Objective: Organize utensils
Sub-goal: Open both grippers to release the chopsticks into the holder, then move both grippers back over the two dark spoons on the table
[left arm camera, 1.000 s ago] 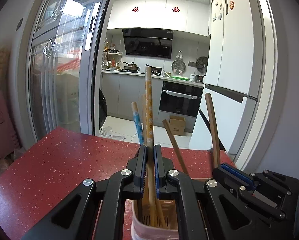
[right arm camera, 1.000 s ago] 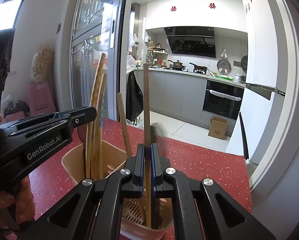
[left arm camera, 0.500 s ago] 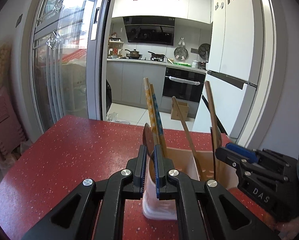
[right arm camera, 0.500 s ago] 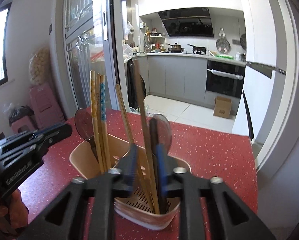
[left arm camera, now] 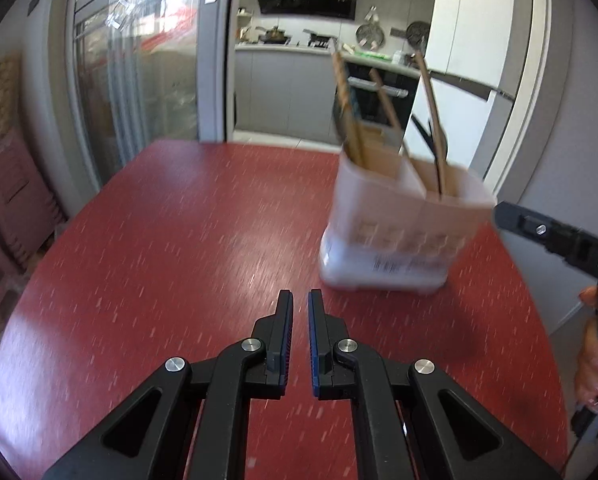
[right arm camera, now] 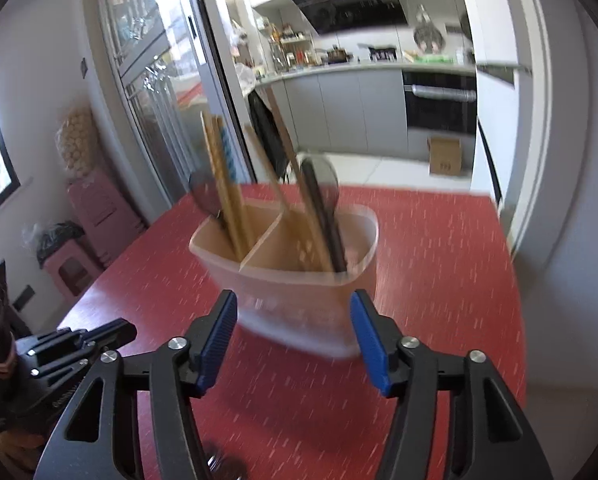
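A translucent two-compartment utensil holder (left arm camera: 399, 236) (right arm camera: 299, 292) stands on the red speckled table (left arm camera: 179, 248). It holds patterned chopsticks (right arm camera: 223, 184) and a dark spoon in its left compartment, and brown chopsticks (right arm camera: 299, 184) and a dark spoon (right arm camera: 323, 208) in its right one. My left gripper (left arm camera: 299, 300) is nearly shut and empty, low over the table, well short and left of the holder. My right gripper (right arm camera: 293, 312) is open and empty, just in front of the holder. Each gripper shows at the edge of the other's view. Both views are motion-blurred.
The table (right arm camera: 439, 248) ends at a kitchen doorway with a white fridge (left arm camera: 471, 60) on the right and a glass sliding door (left arm camera: 139, 80) on the left. Pink stools (right arm camera: 95, 216) stand beside the table's left side.
Both grippers have let go of the chopsticks they held in the holder and pulled back from it. The right gripper has opened wide. The left has moved back and left.
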The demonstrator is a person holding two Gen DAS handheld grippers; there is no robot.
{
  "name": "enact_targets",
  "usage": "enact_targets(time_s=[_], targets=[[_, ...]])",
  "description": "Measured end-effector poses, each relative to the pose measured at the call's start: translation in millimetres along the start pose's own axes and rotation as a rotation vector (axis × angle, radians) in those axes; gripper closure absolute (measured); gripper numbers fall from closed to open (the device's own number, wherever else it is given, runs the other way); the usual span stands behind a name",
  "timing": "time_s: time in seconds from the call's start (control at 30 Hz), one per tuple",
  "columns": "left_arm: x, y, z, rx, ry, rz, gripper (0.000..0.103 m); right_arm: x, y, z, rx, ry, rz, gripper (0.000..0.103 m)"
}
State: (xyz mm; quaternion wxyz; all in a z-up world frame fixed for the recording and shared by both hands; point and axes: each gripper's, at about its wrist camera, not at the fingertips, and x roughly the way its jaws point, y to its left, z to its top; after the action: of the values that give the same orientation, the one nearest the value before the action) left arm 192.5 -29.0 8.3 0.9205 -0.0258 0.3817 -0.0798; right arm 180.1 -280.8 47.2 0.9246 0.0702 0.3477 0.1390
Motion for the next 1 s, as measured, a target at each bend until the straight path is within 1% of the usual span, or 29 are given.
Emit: enact_targets(time_s=[0.13,0.27,0.3,0.33,0.5,0.6,0.73,0.97,1.0], targets=[[-10.1,6.9,-27.1,-0.027,0.054,0.008,0.067,-10.8,-0.6,-26.4,0.094,0.055,0.003,0.037],[-17.1,11.4,-50.1,-0.044,0.094,0.02,0.067,-18.3,4.8,-50.4,0.114,0.106,-0.01,0.037],[-18.8,11.9,-56.8,-0.046,0.106,0.027,0.067,-20.4,5.9,-56.3,0.12,0.117,-0.014,0.035],[-20.5,13.0,-63.2,-0.047,0.114,0.03,0.067,-22.7,6.4,-64.5,0.135,0.133,-0.018,0.034],[-26.2,12.2,-86.9,-0.051,0.156,0.031,0.067,-29.8,7.8,-98.8,0.197,0.195,-0.023,0.033],[-30.9,10.8,-96.7,-0.052,0.168,0.025,0.067,-34.4,9.7,-116.7,0.217,0.223,-0.034,0.032],[-36.9,6.8,-104.6,-0.053,0.172,0.007,0.067,-38.3,9.7,-131.4,0.237,0.251,-0.05,0.03],[-40.6,4.5,-117.9,-0.047,0.185,-0.004,0.067,-40.4,9.5,-147.0,0.263,0.292,-0.081,0.03],[-41.3,5.4,-119.7,-0.052,0.186,-0.006,0.067,-40.5,9.6,-149.2,0.266,0.297,-0.082,0.028]])
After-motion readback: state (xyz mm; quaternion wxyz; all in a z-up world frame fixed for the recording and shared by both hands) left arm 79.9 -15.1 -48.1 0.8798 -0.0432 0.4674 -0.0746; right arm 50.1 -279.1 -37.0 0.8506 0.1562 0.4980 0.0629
